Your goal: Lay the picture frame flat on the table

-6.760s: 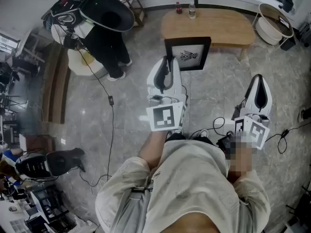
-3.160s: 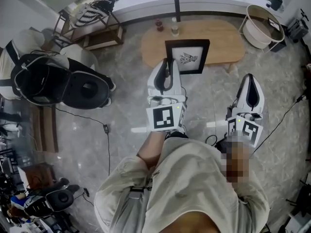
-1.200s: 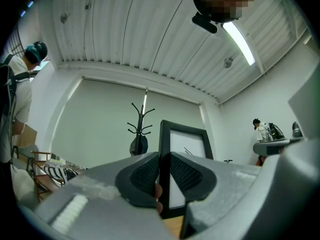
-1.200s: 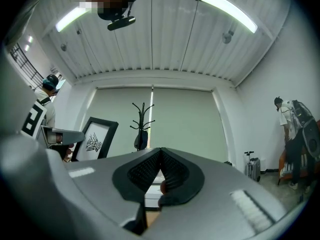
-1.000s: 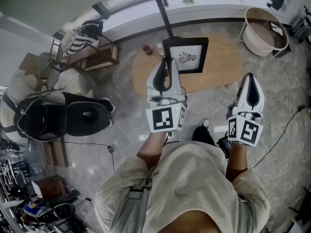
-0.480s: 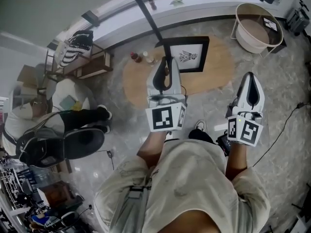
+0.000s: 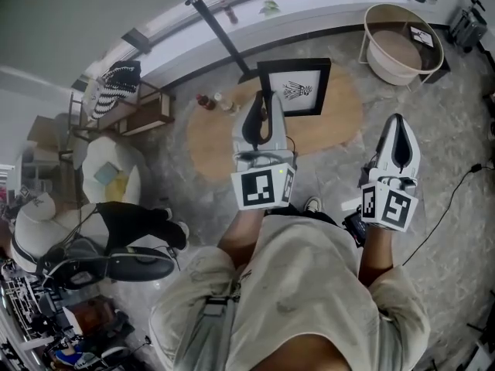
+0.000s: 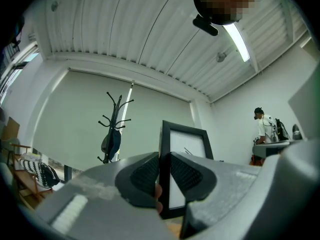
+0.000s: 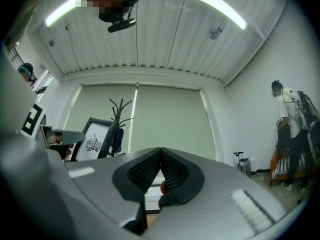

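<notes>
Head cam top-down, L/R cams upward, picture frame (image 7: 294, 87) in all.

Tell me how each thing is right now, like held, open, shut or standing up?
picture frame: upright, held by its edge, not lying flat yet.
left gripper: shut on the picture frame.
right gripper: shut, holding nothing.
table: no frame lying on it yet.
bottles: on the table's end, apart from the frame.

Matt black frame (image 7: 298, 89) — wooden table (image 7: 334, 124)
</notes>
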The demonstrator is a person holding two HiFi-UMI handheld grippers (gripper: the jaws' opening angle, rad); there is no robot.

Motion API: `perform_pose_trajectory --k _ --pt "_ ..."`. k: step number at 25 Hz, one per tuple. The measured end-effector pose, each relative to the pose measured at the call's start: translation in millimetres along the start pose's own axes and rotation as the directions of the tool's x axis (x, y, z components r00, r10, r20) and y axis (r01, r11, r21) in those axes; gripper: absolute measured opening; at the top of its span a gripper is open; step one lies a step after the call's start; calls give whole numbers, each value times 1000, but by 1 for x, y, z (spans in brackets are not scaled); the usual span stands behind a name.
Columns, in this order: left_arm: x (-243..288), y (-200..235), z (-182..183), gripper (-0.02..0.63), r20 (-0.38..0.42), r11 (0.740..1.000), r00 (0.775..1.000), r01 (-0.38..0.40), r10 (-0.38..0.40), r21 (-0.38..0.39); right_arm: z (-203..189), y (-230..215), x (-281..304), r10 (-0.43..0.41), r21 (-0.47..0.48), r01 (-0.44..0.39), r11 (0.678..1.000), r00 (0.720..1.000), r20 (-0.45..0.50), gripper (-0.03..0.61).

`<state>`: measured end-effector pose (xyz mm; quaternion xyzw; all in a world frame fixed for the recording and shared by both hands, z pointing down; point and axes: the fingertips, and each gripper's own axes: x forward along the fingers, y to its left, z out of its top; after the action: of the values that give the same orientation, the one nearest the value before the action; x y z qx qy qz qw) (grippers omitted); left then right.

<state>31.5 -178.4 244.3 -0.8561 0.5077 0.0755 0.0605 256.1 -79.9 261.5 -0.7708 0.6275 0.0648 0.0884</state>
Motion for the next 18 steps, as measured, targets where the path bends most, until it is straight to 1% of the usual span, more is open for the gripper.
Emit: perform_pose_trajectory --k 4,7,9,11,13,16,18 --pt "7 -9 -7 83 -5 1000 1000 7 -7 11 -4 -11 4 -10 -22 10 1000 1000 -16 2" --pt "32 -14 -9 83 -36 1000 999 16 -16 7 2 -21 26 -19 -33 18 999 999 -28 2" --pt "49 -16 -8 83 -35 1000 999 23 -23 0 4 -27 40 -24 -42 23 999 999 -35 2" --pt "54 -19 -11 83 -28 999 999 33 -33 -2 2 -29 42 -31 -53 29 998 999 -33 2" --pt "67 -14 -11 83 -30 999 999 40 -40 -11 5 -26 54 -35 -68 32 997 999 -37 2" --pt "99 -1 -2 83 -35 999 998 41 -42 -23 15 -19 91 -35 -88 31 996 998 -50 2" --pt "107 2 -2 81 -26 999 999 33 -34 -37 14 -18 101 -34 -96 29 995 998 -46 2"
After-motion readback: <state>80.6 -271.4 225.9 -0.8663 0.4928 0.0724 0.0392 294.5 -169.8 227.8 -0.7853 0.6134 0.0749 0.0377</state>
